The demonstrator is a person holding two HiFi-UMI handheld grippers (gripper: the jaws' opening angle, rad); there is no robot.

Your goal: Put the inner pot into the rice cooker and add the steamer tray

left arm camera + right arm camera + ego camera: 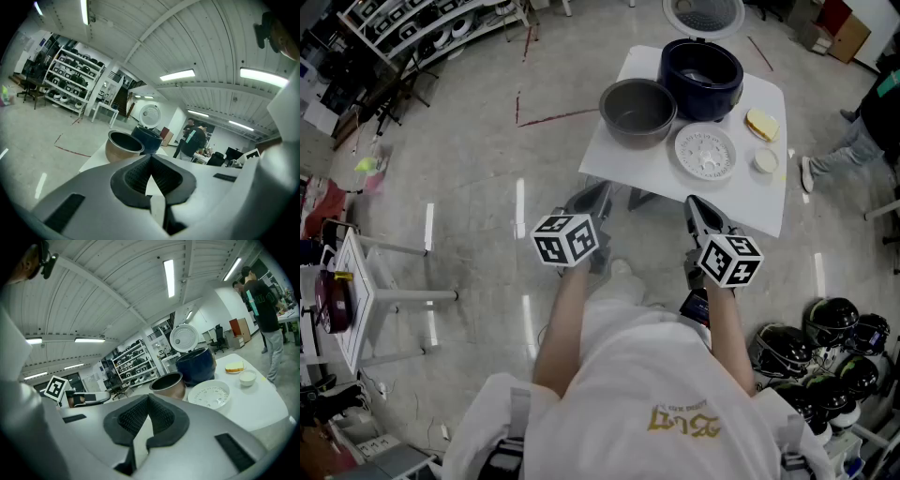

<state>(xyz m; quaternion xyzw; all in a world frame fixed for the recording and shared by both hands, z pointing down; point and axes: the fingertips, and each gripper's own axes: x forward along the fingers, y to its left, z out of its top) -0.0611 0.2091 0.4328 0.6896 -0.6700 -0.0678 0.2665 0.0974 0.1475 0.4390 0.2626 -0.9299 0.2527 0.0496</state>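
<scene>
Where I have room: the grey polished concrete floor point(469, 187) spreads wide to the left of the left gripper point(597, 194) point(150, 158) and back behind both grippers.
Table edge: the near edge of the white square table point(623, 157) runs across close ahead of both jaw tips, and its right corner reaches out past the right gripper point(695, 204) point(149, 397).
Left jaws: clenched, tips meeting, nothing between them.
Right jaws: clenched the same way, gripping nothing.
Inner pot: the round grey-brown metal inner pot point(637, 112) point(123, 146) point(168, 384) stands upright on the table ahead of the left jaws, outside the cooker. I cannot tell whether the two touch.
Rice cooker: the dark blue round rice cooker point(701, 75) point(149, 139) point(197, 365) sits beyond the pot, ahead of the right jaws, with its white round lid point(703, 14) raised behind it.
Steamer tray: the white round perforated steamer tray point(705, 151) point(210, 394) lies flat straight ahead of the right jaws, the nearest of the three.
Further right: a yellow slab on a small plate point(761, 124) and a small white bowl point(765, 160) sit right of the tray.
In the way: a person in grey trousers point(853, 145) stands off the table's right side. Glossy black helmets point(825, 347) are heaped on the floor right of and behind the right jaws. A white side table point(358, 281) stands left of and behind the left jaws.
Surfaces: the jaw pads are dark and ribbed, the gripper shells smooth pale plastic.
</scene>
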